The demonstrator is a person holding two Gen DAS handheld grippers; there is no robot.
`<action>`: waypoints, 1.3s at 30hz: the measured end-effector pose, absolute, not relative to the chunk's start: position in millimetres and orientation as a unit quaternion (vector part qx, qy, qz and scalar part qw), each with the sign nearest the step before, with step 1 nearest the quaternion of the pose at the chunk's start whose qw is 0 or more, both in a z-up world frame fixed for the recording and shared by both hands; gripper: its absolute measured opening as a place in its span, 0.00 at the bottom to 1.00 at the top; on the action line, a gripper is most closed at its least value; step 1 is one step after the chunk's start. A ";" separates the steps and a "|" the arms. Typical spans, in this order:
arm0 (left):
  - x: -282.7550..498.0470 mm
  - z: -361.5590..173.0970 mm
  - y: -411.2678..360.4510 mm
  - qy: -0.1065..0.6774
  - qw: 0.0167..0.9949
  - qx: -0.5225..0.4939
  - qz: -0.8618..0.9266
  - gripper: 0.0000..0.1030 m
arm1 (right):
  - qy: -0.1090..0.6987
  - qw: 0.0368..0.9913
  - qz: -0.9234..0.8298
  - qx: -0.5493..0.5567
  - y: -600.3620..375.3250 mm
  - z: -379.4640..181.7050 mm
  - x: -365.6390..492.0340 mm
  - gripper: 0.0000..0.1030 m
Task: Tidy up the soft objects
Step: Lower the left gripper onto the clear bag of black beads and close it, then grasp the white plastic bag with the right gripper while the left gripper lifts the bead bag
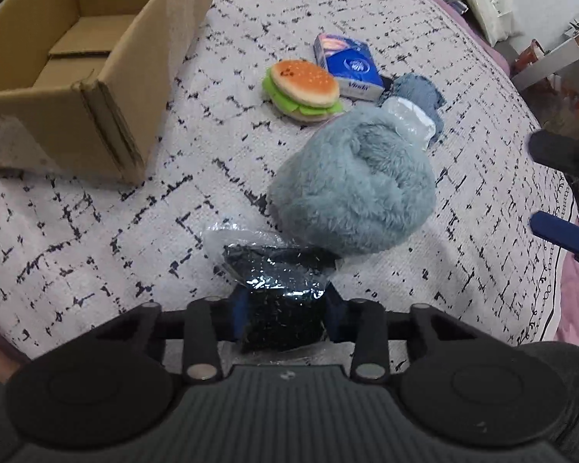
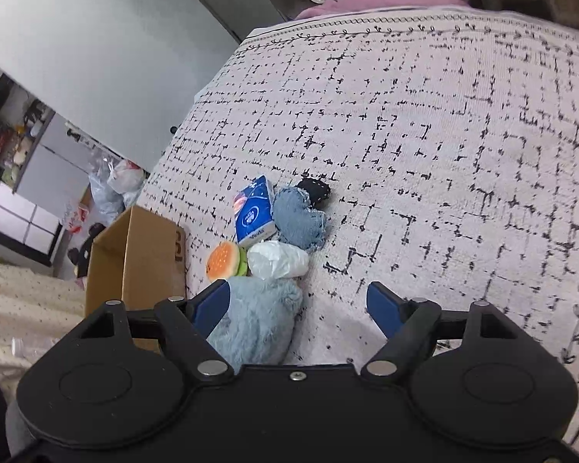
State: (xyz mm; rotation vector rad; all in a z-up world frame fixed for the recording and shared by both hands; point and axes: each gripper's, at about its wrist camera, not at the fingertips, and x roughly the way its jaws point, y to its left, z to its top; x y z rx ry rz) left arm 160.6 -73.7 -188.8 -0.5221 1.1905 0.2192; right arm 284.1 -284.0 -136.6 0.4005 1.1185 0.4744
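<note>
Soft black bag (image 1: 280,293) on the bedspread (image 1: 96,231) sits pinched in the left gripper (image 1: 285,308); right gripper (image 2: 299,305) gapes, empty, beside the fluffy pouch (image 2: 258,316). Next: carry the bag into the cardboard box (image 1: 108,88)

Black left claw (image 1: 285,301), blue pads (image 1: 334,305), silver screws

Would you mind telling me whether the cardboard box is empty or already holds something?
Empty as far as visible: the cardboard box shows only its bare bottom flaps.
</note>
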 end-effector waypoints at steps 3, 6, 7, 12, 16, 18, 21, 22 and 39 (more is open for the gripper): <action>159.9 -185.8 -70.3 0.554 0.785 -0.251 0.114 0.33 | 0.530 0.792 0.219 0.210 -283.1 -146.7 295.7 0.71; 157.9 -181.9 -67.2 0.556 0.783 -0.253 0.122 0.33 | 0.536 0.782 0.220 0.229 -281.6 -156.9 304.5 0.69; 156.9 -180.4 -66.2 0.555 0.782 -0.253 0.126 0.33 | 0.539 0.779 0.218 0.233 -281.0 -160.2 305.7 0.69; 154.3 -173.6 -59.2 0.550 0.781 -0.259 0.142 0.33 | 0.553 0.762 0.219 0.258 -277.5 -176.5 316.9 0.68; 157.1 -167.8 -54.7 0.544 0.784 -0.257 0.156 0.33 | 0.558 0.756 0.221 0.261 -273.8 -183.7 325.5 0.68; 157.8 -165.0 -54.3 0.537 0.791 -0.244 0.165 0.33 | 0.561 0.752 0.225 0.263 -269.9 -188.1 328.0 0.68; 160.4 -167.4 -50.7 0.538 0.789 -0.241 0.176 0.33 | 0.565 0.750 0.225 0.260 -261.6 -194.5 333.6 0.68; 161.7 -169.1 -49.7 0.540 0.787 -0.241 0.177 0.33 | 0.565 0.752 0.224 0.256 -259.4 -195.6 335.0 0.68; 176.8 -170.9 -50.5 0.536 0.802 -0.202 0.172 0.33 | 0.549 0.760 0.229 0.262 -251.7 -200.7 339.4 0.04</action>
